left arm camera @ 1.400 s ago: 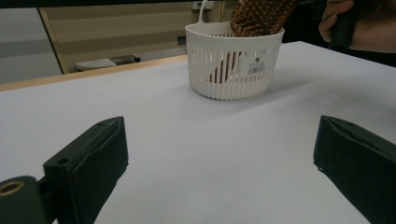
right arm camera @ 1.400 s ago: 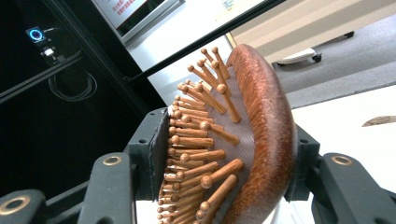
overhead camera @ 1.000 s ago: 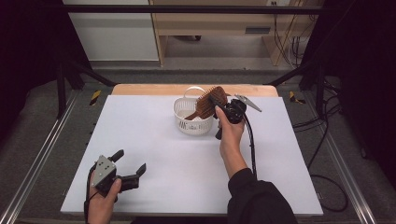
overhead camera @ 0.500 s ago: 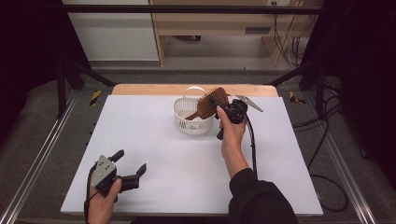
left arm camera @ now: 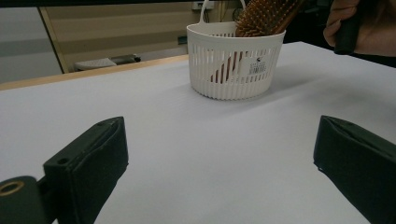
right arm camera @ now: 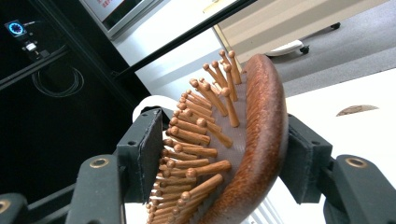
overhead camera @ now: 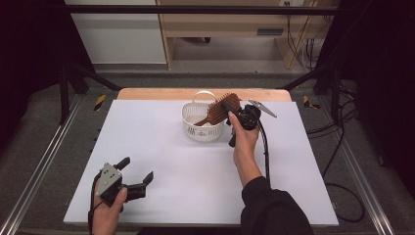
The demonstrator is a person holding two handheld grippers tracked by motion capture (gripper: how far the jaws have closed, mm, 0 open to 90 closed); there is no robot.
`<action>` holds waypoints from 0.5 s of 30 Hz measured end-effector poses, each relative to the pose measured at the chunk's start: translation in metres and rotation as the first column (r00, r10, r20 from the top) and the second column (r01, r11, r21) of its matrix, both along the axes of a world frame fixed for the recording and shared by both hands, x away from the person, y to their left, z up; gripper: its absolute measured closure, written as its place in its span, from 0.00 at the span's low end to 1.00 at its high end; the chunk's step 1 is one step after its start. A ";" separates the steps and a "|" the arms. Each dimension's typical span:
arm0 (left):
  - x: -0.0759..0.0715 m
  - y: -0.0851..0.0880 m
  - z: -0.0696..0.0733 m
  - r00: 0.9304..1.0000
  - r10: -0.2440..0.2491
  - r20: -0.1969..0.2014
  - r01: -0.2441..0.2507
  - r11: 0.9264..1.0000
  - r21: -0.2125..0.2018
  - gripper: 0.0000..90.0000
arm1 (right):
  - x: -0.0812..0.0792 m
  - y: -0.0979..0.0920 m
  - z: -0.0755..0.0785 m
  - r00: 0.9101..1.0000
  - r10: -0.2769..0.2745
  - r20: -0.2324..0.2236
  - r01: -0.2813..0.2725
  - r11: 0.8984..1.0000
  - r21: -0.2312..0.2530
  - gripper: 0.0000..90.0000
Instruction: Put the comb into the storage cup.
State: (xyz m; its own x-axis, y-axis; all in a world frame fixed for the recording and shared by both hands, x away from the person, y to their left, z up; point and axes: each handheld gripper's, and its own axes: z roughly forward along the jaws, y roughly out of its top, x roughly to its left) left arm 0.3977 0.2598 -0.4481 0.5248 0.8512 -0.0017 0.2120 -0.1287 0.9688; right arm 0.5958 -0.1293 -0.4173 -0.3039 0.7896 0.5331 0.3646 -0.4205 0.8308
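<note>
The brush [overhead camera: 219,110] stands handle-down in the basket [overhead camera: 201,128], its head leaning out over the rim toward 2 o'clock, so the placing itself looks done. What is left, by my reading, is the release and the pull-back. The right claw [right arm camera: 219,158] sits at the brush head, one jaw on the bristle side, one behind the wooden back. Its jaws have just been opening, with the head between them; the bristle-side pad looks at most just touching the pegs, and the back pad seems a little off the wood, so I judge the grip loosened rather than firm. The basket stands at 12 o'clock on the white table [overhead camera: 161,161], just short of the far edge. The left claw [overhead camera: 135,170] rests at 7 o'clock, jaws wide apart and empty, well apart from the basket.
</note>
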 end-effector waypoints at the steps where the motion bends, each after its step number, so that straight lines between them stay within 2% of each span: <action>1: 0.000 0.000 0.000 1.000 0.000 0.000 0.000 1.000 0.000 0.03 | 0.000 -0.001 0.000 1.000 0.000 0.000 0.000 1.000 -0.002 0.41; 11: 0.000 0.000 0.000 1.000 -0.001 -0.001 0.001 1.000 0.001 0.03 | 0.001 -0.002 -0.001 1.000 0.000 -0.006 0.000 1.000 -0.011 0.39; 15: 0.000 0.000 0.000 1.000 -0.001 -0.001 0.001 1.000 0.001 0.03 | 0.000 -0.003 -0.001 1.000 0.003 -0.003 -0.003 1.000 -0.031 0.38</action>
State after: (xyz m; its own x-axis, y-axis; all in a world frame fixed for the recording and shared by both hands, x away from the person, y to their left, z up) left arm 0.3977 0.2595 -0.4482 0.5257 0.8507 -0.0012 0.2128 -0.1301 0.9684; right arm 0.5962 -0.1326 -0.4183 -0.3048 0.8049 0.5092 0.3680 -0.3936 0.8424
